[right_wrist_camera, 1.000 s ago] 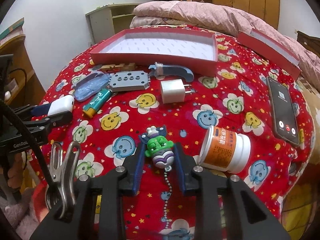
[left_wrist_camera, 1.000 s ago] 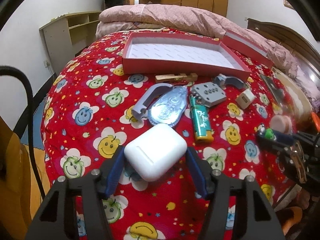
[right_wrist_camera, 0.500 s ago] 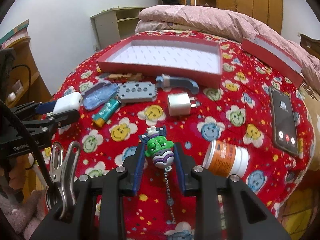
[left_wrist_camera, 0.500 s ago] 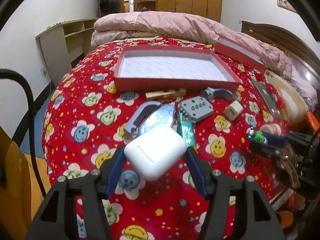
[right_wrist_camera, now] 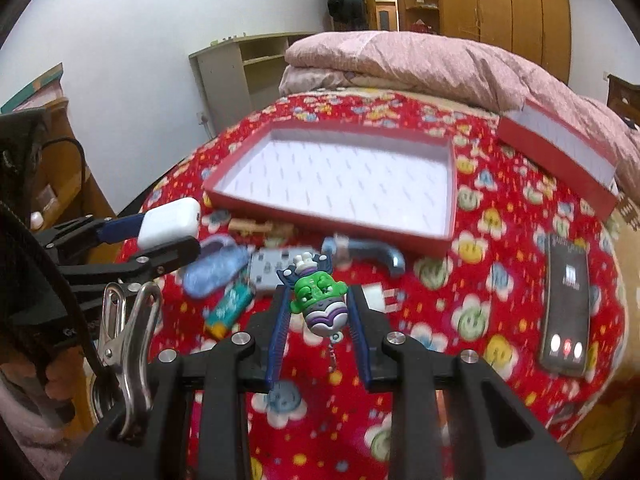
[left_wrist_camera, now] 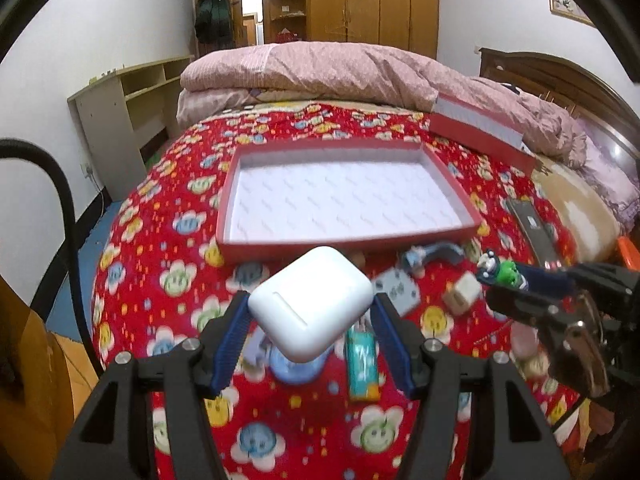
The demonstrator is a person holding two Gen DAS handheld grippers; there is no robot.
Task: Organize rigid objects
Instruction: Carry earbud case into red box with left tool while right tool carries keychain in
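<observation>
Left wrist view: left claw (left_wrist_camera: pixel 312 320) clamping white earbud case (left_wrist_camera: pixel 310 304); right claw (right_wrist_camera: pixel 319 312) clamping green toy keychain (right_wrist_camera: pixel 318 296). Red tray (left_wrist_camera: pixel 450 174) holding nothing; charger (left_wrist_camera: pixel 462 298), lighter (left_wrist_camera: pixel 362 364), phone (right_wrist_camera: pixel 568 304) waiting on bed (left_wrist_camera: pixel 132 248).

Glossy smooth white plastic earbud case (left_wrist_camera: pixel 310 304); shiny green-and-purple plastic figurine keychain (right_wrist_camera: pixel 320 300); matt red cardboard tray (left_wrist_camera: pixel 348 245); soft red flower-print cloth bedspread (left_wrist_camera: pixel 160 248); shiny metal spring clip (right_wrist_camera: pixel 128 320).

Red bedspread (left_wrist_camera: pixel 168 240) with smiley-flower print covers the bed. Folded pink quilt (left_wrist_camera: pixel 320 70) lies at its far end. Pale shelf unit (left_wrist_camera: pixel 128 108) stands against the white wall; wooden wardrobes (left_wrist_camera: pixel 372 0) behind.
</observation>
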